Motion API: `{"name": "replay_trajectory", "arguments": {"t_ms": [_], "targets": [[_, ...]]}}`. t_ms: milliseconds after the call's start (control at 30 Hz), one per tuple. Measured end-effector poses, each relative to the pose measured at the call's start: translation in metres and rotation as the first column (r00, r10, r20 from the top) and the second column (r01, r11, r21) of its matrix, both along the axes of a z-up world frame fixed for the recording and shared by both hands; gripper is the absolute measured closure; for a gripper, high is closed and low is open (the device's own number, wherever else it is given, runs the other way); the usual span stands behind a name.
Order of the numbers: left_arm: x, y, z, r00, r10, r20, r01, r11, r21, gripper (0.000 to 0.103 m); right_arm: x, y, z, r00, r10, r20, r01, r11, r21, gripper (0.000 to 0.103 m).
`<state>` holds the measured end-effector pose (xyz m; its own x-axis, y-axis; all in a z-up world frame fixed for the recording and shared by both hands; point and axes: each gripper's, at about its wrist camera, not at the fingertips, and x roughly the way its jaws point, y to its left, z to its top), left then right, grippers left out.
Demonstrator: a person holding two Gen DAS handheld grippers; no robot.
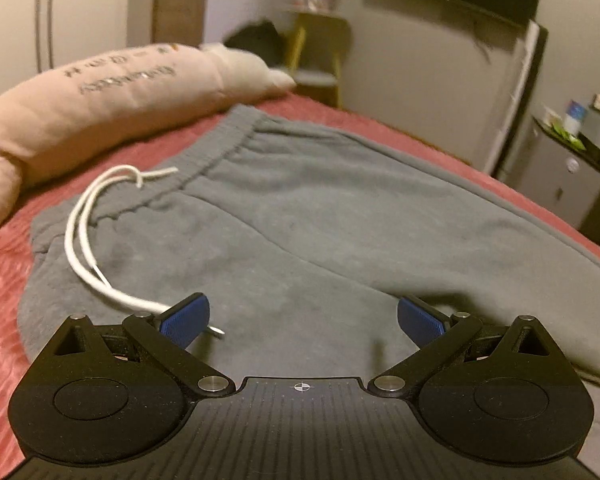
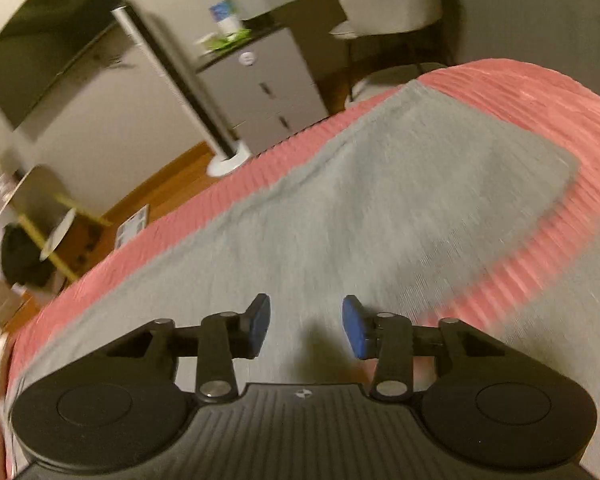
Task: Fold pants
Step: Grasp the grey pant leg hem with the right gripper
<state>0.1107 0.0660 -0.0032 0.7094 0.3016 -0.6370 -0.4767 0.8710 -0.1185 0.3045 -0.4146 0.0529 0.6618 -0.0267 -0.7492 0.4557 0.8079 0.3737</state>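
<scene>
One pair of grey pants (image 1: 300, 208) lies flat on a bed with a ribbed red cover (image 1: 4, 280), waistband toward a pink pillow (image 1: 100, 92) at the far end. A white drawstring (image 1: 80, 236) loops over the cloth near the waistband. The left gripper (image 1: 303, 318) hovers over the upper part of the pants, fingers spread wide with nothing between them; the drawstring's tip lies by the left finger (image 1: 186, 318). In the right view, a leg (image 2: 380, 200) runs toward the bed's far edge, and the right gripper (image 2: 306, 326) hangs over it, fingers part-way apart and gripping nothing. Around the bed: a wood floor (image 2: 168, 184), a grey drawer cabinet (image 2: 268, 88), a white tower fan (image 2: 180, 80), a wall-mounted TV (image 2: 48, 48), a pale chair (image 2: 392, 0), and a yellow-legged stool (image 1: 320, 48).
</scene>
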Motion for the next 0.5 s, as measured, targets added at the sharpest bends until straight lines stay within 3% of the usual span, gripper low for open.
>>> {"name": "replay_trajectory", "arguments": {"t_ms": [33,67,100,167,267,400,433,500], "targets": [[0.0,0.003,-0.007,1.0,0.005,0.004,-0.005,1.0,0.022,0.0,0.02,-0.004,-0.003,1.0,-0.022,-0.007,0.022,1.0,-0.013,0.062],[0.001,0.004,-0.011,1.0,0.01,-0.001,-0.01,0.999,0.038,0.0,0.041,-0.008,-0.007,0.999,-0.04,-0.013,0.039,0.999,-0.029,0.054],[0.004,0.004,-0.015,1.0,0.012,-0.007,-0.012,0.999,0.048,0.0,0.06,-0.011,-0.012,0.997,-0.066,-0.027,0.065,0.997,-0.047,0.038],[0.007,0.005,-0.021,1.0,-0.002,-0.016,0.003,0.999,0.052,0.0,0.094,-0.02,-0.02,0.988,-0.145,-0.045,0.142,0.988,-0.067,0.023],[0.012,0.002,-0.033,0.999,-0.017,-0.042,0.02,0.998,0.06,0.0,0.132,-0.035,-0.034,0.969,-0.238,-0.071,0.236,0.971,-0.026,0.023],[0.013,0.001,-0.045,0.999,-0.018,-0.032,0.02,0.999,0.051,0.0,0.156,-0.044,-0.059,0.945,-0.29,-0.154,0.284,0.957,-0.061,0.024],[0.013,0.001,-0.047,1.0,-0.018,-0.022,0.019,0.999,0.047,0.0,0.155,-0.041,-0.06,0.943,-0.304,-0.137,0.293,0.951,-0.097,0.028],[0.01,0.001,-0.049,1.0,-0.015,-0.005,0.015,0.999,0.036,0.0,0.153,-0.039,-0.061,0.938,-0.314,-0.143,0.289,0.941,-0.173,0.06]]}}
